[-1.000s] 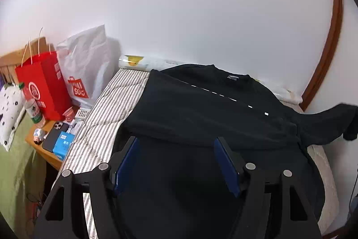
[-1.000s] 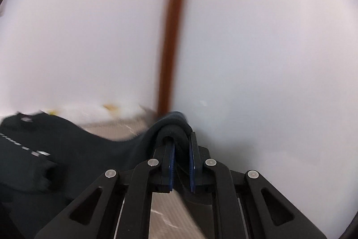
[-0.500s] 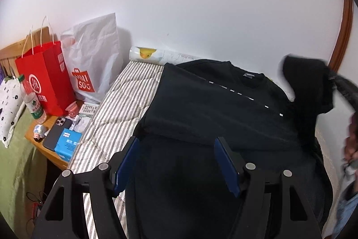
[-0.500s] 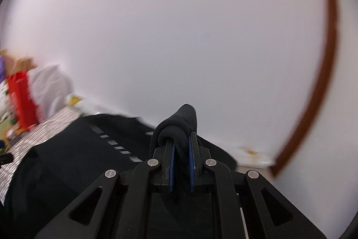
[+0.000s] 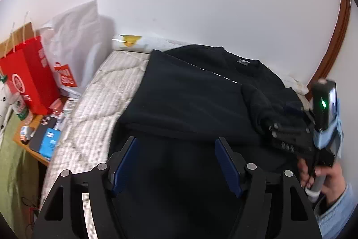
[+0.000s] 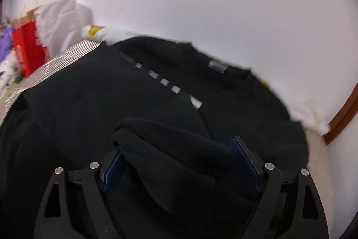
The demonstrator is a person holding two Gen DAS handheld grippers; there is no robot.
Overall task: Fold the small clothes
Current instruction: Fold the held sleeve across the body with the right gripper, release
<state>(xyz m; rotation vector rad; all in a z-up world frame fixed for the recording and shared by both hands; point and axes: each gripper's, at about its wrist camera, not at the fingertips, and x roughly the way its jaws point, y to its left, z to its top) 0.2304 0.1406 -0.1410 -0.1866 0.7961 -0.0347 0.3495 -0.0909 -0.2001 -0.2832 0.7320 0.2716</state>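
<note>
A black sweater (image 5: 190, 100) lies spread on the striped bed (image 5: 96, 104), collar toward the wall. Its right sleeve (image 6: 170, 145) is folded in over the chest. My right gripper (image 6: 176, 147) is over that sleeve with its jaws opening; the sleeve lies loose between the wide blue pads (image 6: 243, 156), which no longer press on it. In the left wrist view the sleeve (image 5: 259, 104) shows at the right, beside the person's hand (image 5: 322, 174). My left gripper (image 5: 176, 160) hangs open over the sweater's lower part, with only flat cloth beneath it.
A red paper bag (image 5: 24, 77) and a white shopping bag (image 5: 76, 46) stand at the bed's left. A low wooden table (image 5: 33, 149) holds a phone, a blue box and small items. The white wall and a brown wooden frame (image 5: 335, 41) bound the far side.
My right gripper swung the sleeve from the right side in over the sweater's chest, sank, and its jaws parted from the cloth. The left gripper moved slightly forward and down.
</note>
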